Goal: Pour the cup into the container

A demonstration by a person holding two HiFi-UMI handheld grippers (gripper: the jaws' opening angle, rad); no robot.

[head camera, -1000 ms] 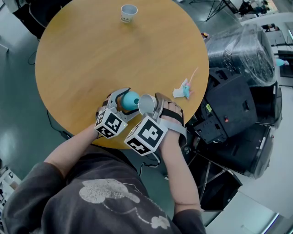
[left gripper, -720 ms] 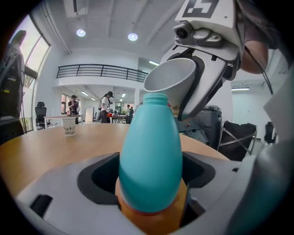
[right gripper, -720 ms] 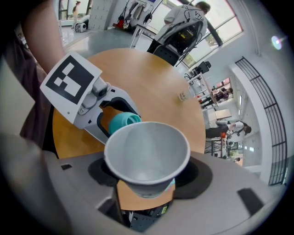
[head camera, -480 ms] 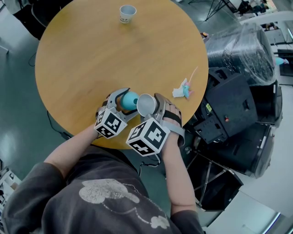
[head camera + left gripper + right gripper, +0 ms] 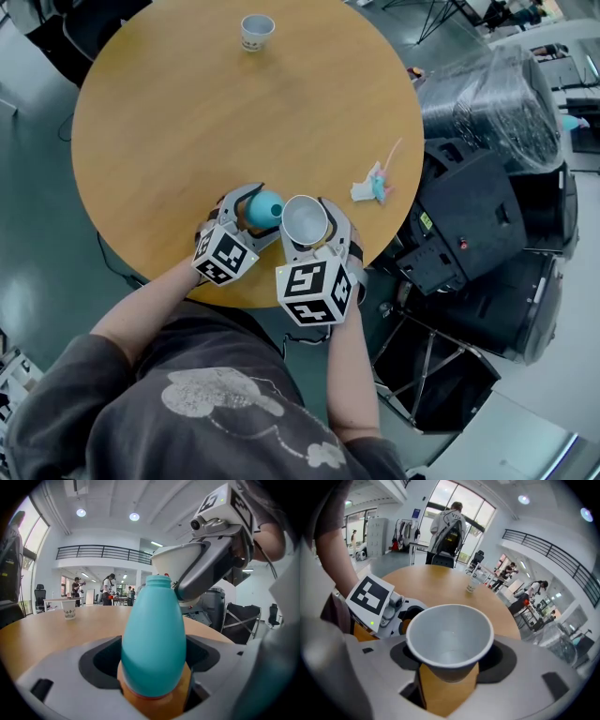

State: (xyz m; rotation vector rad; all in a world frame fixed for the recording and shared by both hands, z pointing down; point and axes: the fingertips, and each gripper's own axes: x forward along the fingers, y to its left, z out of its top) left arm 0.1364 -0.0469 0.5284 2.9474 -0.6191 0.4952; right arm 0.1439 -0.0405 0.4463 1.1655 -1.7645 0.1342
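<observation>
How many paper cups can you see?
2. One white paper cup is gripped in the right claw; another printed paper cup stands far across the round wooden table.

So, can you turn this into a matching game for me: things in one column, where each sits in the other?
1 teal bottle
2 plain white cup
3 printed cup
4 crumpled scrap

A far side of the table
B held by the left gripper
C held by the right gripper
D by the table's right edge

Pairs: 1-B, 2-C, 3-A, 4-D
</observation>
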